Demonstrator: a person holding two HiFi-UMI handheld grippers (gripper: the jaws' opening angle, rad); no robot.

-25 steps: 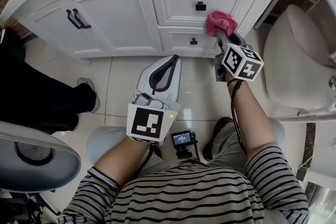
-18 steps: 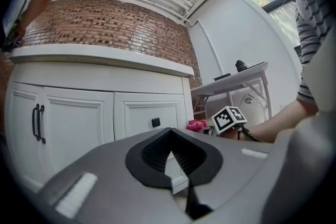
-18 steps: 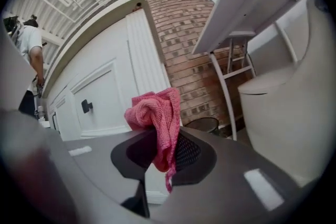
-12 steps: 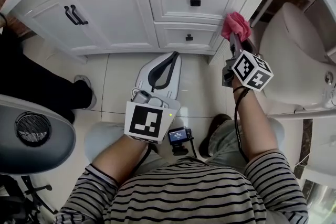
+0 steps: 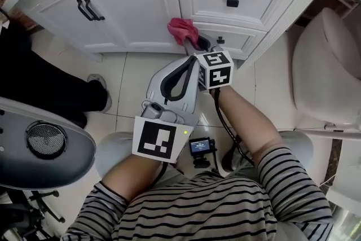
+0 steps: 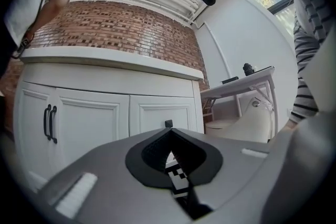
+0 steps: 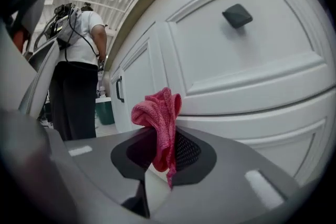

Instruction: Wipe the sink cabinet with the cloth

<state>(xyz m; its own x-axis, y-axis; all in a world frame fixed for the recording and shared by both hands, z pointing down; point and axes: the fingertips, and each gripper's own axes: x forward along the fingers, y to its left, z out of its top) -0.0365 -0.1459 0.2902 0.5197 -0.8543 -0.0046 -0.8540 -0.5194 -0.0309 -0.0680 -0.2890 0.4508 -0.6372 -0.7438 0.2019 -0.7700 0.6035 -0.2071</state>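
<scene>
The white sink cabinet spans the top of the head view, with two black door handles and two drawer knobs. A pink cloth is bunched at the cabinet's lower front, where the door meets the lower drawer. My right gripper is shut on it. In the right gripper view the cloth stands up from the shut jaws right next to the drawer fronts. My left gripper hangs low over the floor, shut and holding nothing, its tip close behind the right gripper.
A toilet stands at the right. A grey chair is at the left, and a person's dark leg and shoe are beside it. That person stands near a green bin. The floor is tiled.
My right gripper carried the cloth left, from the cabinet's right corner to the lower middle of its front. The left gripper stayed where it was.
</scene>
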